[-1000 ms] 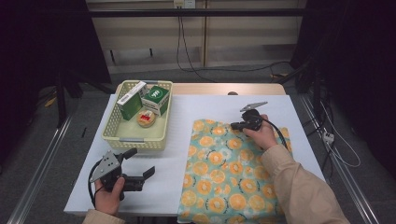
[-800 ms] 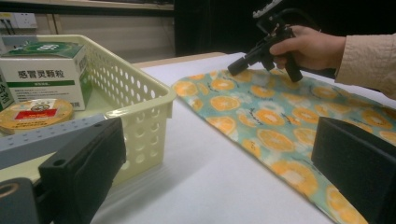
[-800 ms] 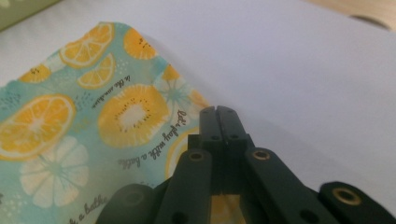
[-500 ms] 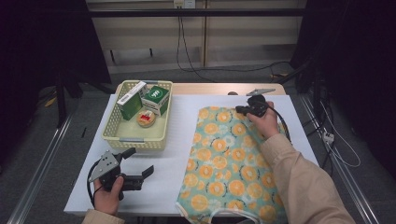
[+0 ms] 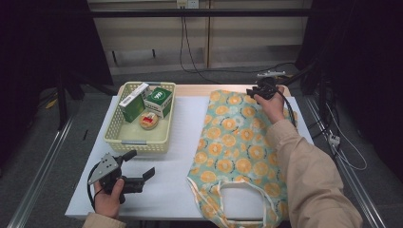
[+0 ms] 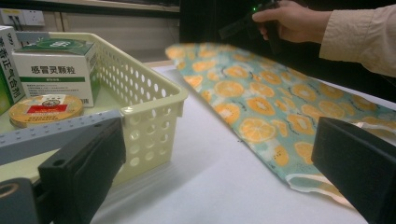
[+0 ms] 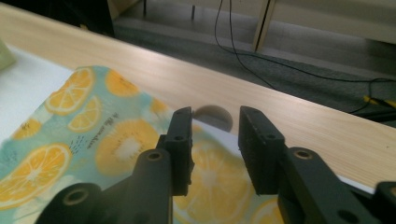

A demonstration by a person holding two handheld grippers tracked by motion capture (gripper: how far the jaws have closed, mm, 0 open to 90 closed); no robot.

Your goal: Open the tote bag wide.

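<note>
An orange-print cloth (image 5: 237, 142) lies spread along the right half of the table, its far end near the wooden edge. Over that far end hangs my right gripper (image 5: 254, 90), held in a hand. Its jaws have just been opening, and in the right gripper view the right gripper (image 7: 215, 116) stands open with nothing between the pads; the cloth (image 7: 93, 140) lies below. My left gripper (image 5: 140, 164) rests open at the near left of the table. In the left gripper view the left gripper (image 6: 219, 140) frames the cloth (image 6: 261, 102) and the basket.
A cream plastic basket (image 5: 119, 137) stands at the back left, holding two green-and-white boxes (image 5: 159, 99) and a round tin (image 5: 148, 120). A white sheet (image 5: 180, 142) covers the table. Cables trail on the floor behind and to the right.
The right hand carried the cloth's far end away toward the table's back edge, stretching the cloth out flat. Its jaws then opened off the cloth. The left gripper stayed put.
</note>
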